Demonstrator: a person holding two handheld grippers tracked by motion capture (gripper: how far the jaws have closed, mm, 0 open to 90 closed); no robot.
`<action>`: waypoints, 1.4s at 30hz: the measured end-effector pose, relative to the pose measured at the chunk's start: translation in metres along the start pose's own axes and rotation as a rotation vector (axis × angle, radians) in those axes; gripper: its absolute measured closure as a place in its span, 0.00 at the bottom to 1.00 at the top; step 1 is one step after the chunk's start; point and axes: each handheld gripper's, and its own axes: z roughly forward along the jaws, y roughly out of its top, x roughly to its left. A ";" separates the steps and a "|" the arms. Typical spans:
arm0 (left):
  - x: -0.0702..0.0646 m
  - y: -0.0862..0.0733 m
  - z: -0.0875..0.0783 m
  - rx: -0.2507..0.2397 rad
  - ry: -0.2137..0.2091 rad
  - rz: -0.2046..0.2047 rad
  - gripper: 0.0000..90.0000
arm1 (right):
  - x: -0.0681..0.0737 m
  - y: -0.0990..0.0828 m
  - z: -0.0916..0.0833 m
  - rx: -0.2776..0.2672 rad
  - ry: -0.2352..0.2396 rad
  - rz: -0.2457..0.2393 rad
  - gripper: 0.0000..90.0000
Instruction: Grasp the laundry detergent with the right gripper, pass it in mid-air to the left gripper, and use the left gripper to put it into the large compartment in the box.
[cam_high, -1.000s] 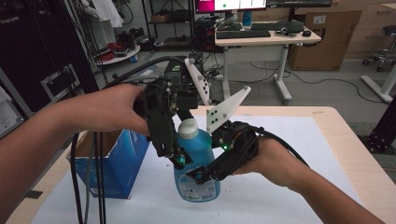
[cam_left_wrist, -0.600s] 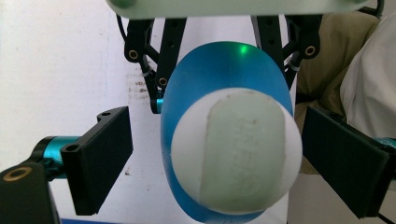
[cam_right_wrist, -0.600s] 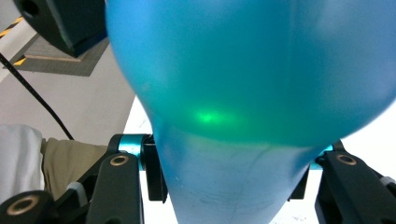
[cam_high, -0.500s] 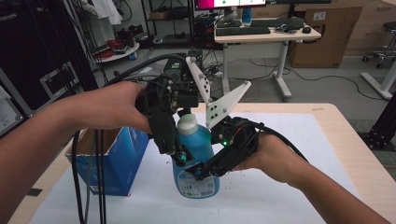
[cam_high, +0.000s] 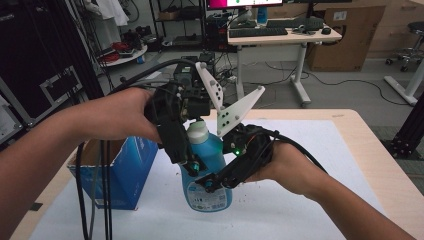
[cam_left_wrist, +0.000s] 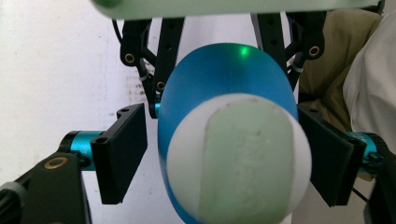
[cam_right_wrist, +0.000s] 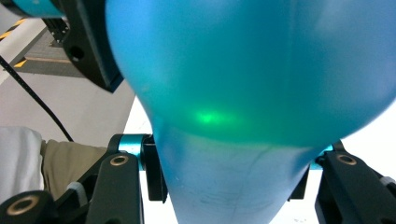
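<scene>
A blue plastic bottle (cam_high: 212, 152) with a white cap (cam_high: 197, 131) stands upright on the white mat. My right gripper (cam_high: 216, 182) comes in from the right and is shut on the bottle's lower body (cam_right_wrist: 252, 70); its pads press both sides in the right gripper view (cam_right_wrist: 229, 179). My left gripper (cam_high: 192, 167) reaches down from above, its jaws astride the bottle's shoulder. Its jaws have just been closing. In the left gripper view (cam_left_wrist: 224, 154) the right pad meets the bottle (cam_left_wrist: 224, 74), while a narrow gap remains at the left pad (cam_left_wrist: 123, 149).
A blue cardboard box (cam_high: 125, 170) stands open on the table at the left, close to my left forearm. Black cables (cam_high: 102, 200) hang from the left gripper beside it. The wooden table edge (cam_high: 385, 165) runs along the right. A desk (cam_high: 285, 37) stands beyond the table.
The left gripper's jaws have drawn in around the bottle's upper part. Both hands and the bottle stay where they were.
</scene>
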 end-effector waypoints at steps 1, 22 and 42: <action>0.000 0.000 0.001 0.004 0.000 0.002 0.24 | 0.000 0.000 0.000 -0.001 0.001 -0.002 0.52; -0.002 0.001 0.005 0.001 -0.008 0.035 0.42 | 0.000 0.000 0.000 -0.002 0.005 -0.004 0.52; -0.004 0.003 -0.013 0.024 0.006 0.043 0.42 | -0.003 0.000 -0.008 -0.036 -0.014 0.053 0.22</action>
